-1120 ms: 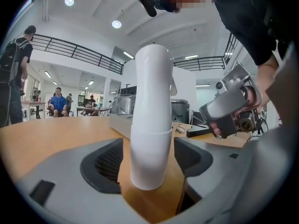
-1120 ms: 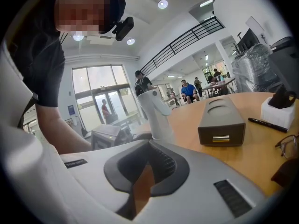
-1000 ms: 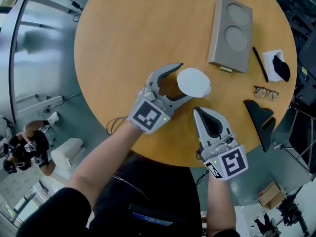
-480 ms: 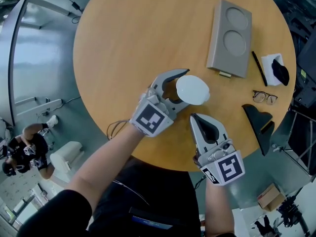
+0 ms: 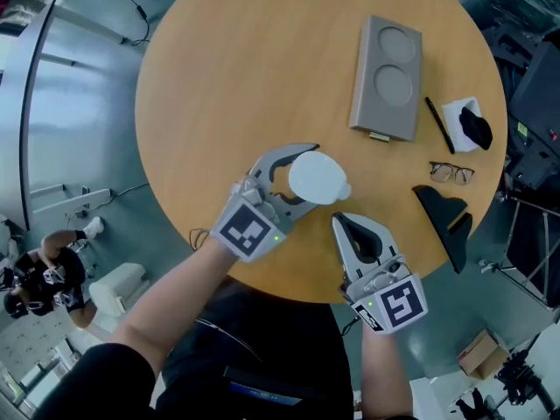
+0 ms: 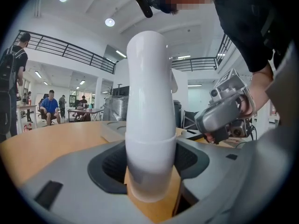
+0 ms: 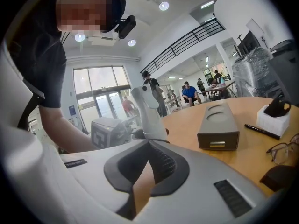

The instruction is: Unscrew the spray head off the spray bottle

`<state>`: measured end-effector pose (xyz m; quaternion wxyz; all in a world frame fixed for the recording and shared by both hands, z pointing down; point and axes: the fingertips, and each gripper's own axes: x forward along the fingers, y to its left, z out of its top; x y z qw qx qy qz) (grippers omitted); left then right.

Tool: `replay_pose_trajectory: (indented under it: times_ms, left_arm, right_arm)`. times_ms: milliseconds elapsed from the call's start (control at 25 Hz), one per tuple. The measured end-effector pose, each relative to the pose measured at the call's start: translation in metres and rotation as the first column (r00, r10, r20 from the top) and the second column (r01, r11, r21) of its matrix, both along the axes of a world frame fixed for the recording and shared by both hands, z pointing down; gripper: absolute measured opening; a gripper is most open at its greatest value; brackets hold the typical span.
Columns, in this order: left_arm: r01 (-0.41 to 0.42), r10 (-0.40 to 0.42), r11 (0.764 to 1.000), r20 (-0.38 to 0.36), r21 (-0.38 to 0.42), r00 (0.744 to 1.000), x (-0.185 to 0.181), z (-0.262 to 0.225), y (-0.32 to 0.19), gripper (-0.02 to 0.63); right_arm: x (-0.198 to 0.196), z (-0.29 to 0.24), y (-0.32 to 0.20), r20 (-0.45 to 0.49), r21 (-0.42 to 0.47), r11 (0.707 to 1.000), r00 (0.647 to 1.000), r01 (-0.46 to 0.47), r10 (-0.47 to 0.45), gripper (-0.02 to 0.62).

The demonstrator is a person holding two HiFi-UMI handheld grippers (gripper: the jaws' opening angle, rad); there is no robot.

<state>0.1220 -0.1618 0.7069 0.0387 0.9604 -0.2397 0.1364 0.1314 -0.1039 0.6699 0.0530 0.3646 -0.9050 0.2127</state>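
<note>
Left tool [image 5: 308, 176] gripping the white spray bottle [image 6: 148, 101], jaws just closing on it, bottle upright over the round wooden counter's [image 5: 245, 68] near side, right tool [image 5: 339, 221] closed, empty, just beside it

Bottle [image 5: 318, 177] between left gripper [image 5: 304, 180] jaws, near table [image 5: 227, 68] front edge; right gripper [image 5: 336, 221] just beside, right. Block [image 5: 386, 77] behind; pen [image 5: 438, 124], glasses [image 5: 451, 172] right of block; stand [image 5: 444, 221] before glasses.
</note>
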Motion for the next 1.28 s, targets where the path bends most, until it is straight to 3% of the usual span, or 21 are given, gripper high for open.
replay_pose_trajectory:
  times_ms: [160, 440, 800, 1040, 1280]
  left_arm:
    - [0.025, -0.025, 1.0, 0.017, -0.017, 1.0, -0.006, -0.042, 0.02, 0.302]
    - [0.066, -0.068, 0.995, -0.021, -0.071, 0.997, -0.013, -0.139, 0.063, 0.302]
    - [0.08, -0.081, 0.995, -0.017, -0.065, 0.997, -0.022, -0.25, 0.126, 0.302]
    - [0.098, -0.1, 0.991, -0.011, -0.09, 0.995, -0.036, -0.281, 0.153, 0.302]
    - [0.07, -0.071, 0.993, 0.001, -0.09, 0.997, -0.057, -0.299, 0.157, 0.302]
  right_arm:
    - [0.004, -0.044, 0.015, 0.001, 0.028, 0.999, 1.0, 0.022, -0.022, -0.003]
    - [0.007, -0.133, 0.053, -0.007, 0.053, 0.994, 0.995, 0.1, -0.1, 0.0]
    - [-0.002, -0.244, 0.104, 0.003, 0.099, 0.971, 0.976, 0.218, -0.219, 0.034]
    - [-0.016, -0.293, 0.13, 0.004, 0.15, 0.956, 0.967, 0.251, -0.255, 0.086]
    - [-0.05, -0.339, 0.125, -0.002, 0.222, 0.942, 0.966, 0.252, -0.258, 0.118]
